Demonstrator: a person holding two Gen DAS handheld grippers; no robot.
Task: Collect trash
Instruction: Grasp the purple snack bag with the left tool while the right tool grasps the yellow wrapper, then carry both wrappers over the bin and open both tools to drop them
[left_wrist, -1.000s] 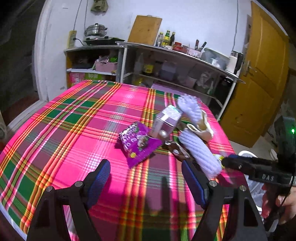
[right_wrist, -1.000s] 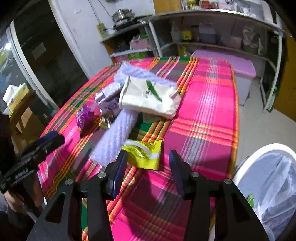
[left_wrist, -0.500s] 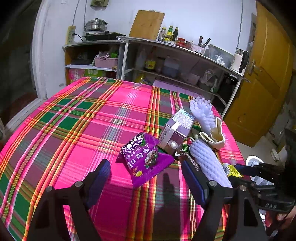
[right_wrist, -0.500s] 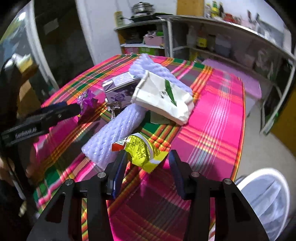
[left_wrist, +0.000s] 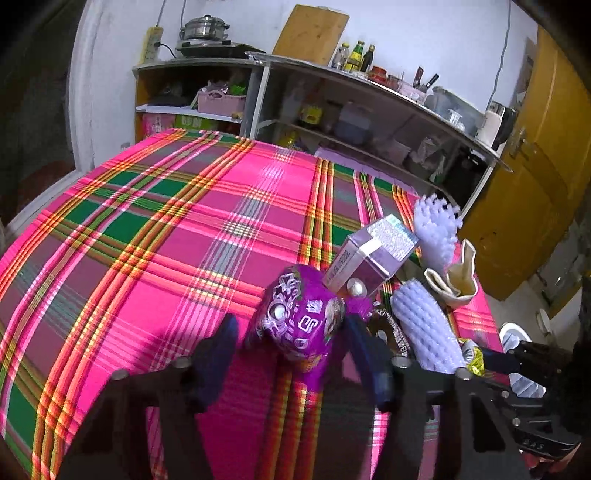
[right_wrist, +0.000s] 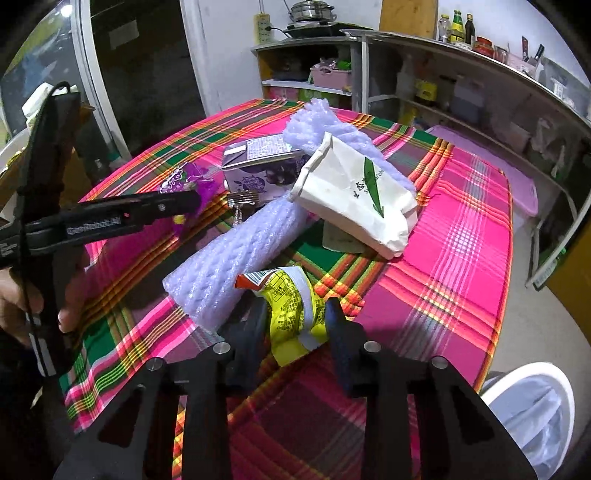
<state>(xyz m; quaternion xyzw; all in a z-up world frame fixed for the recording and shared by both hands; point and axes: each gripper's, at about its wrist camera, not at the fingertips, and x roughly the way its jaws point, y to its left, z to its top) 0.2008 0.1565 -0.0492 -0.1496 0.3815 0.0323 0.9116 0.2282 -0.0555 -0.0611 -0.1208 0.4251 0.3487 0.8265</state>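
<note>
A purple snack wrapper (left_wrist: 299, 325) lies crumpled between the fingers of my left gripper (left_wrist: 291, 332), which has closed in around it. A yellow wrapper (right_wrist: 291, 306) sits between the fingers of my right gripper (right_wrist: 295, 317), pinched and bunched up. A purple carton (left_wrist: 369, 258), white foam netting (right_wrist: 240, 254) and a white paper bag (right_wrist: 354, 199) lie in a pile on the plaid tablecloth (left_wrist: 166, 240). The left gripper also shows in the right wrist view (right_wrist: 184, 201), over the purple wrapper (right_wrist: 184, 177).
A white bin with a plastic liner (right_wrist: 532, 413) stands on the floor off the table's right edge. Shelves with kitchen goods (left_wrist: 351, 122) line the far wall. A yellow door (left_wrist: 535, 166) is at the right.
Both grippers moved forward onto their wrappers and narrowed: the left around the purple wrapper, the right around the yellow one, which now stands bunched up between the fingers.
</note>
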